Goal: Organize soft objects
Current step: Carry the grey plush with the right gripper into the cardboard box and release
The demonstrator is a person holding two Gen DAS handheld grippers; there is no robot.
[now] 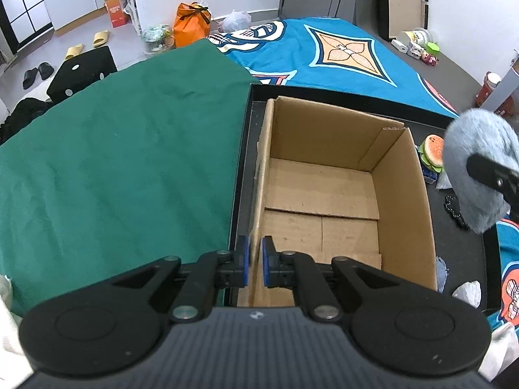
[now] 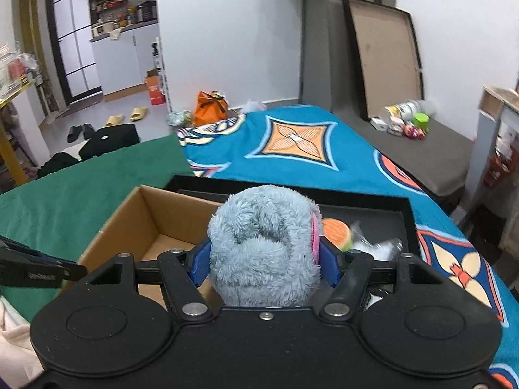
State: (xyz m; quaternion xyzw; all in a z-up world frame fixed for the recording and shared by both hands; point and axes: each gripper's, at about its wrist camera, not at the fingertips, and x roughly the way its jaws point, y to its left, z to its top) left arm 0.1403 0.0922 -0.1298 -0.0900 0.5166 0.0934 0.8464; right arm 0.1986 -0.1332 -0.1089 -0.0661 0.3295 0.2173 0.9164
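An open cardboard box [image 1: 402, 201] stands inside a shallow black tray [image 1: 241, 168], with nothing in it. My left gripper [image 1: 255, 259] is shut on the box's near left wall, blue pads pressed on the cardboard edge. My right gripper [image 2: 264, 259] is shut on a fluffy grey-blue plush toy [image 2: 262, 240] with a pink patch on its side, held above the tray just right of the box [image 2: 129, 220]. That plush toy [image 1: 476, 159] shows at the right edge of the left wrist view. A soft burger toy [image 1: 431, 154] lies in the tray beyond it.
The tray rests on a bed with a green cloth [image 1: 123, 155] at left and a blue patterned blanket [image 1: 350, 52] behind. A black beaded item [image 1: 455, 209] and crumpled plastic [image 1: 467, 293] lie in the tray's right part. Bags, slippers and a stool sit on the floor.
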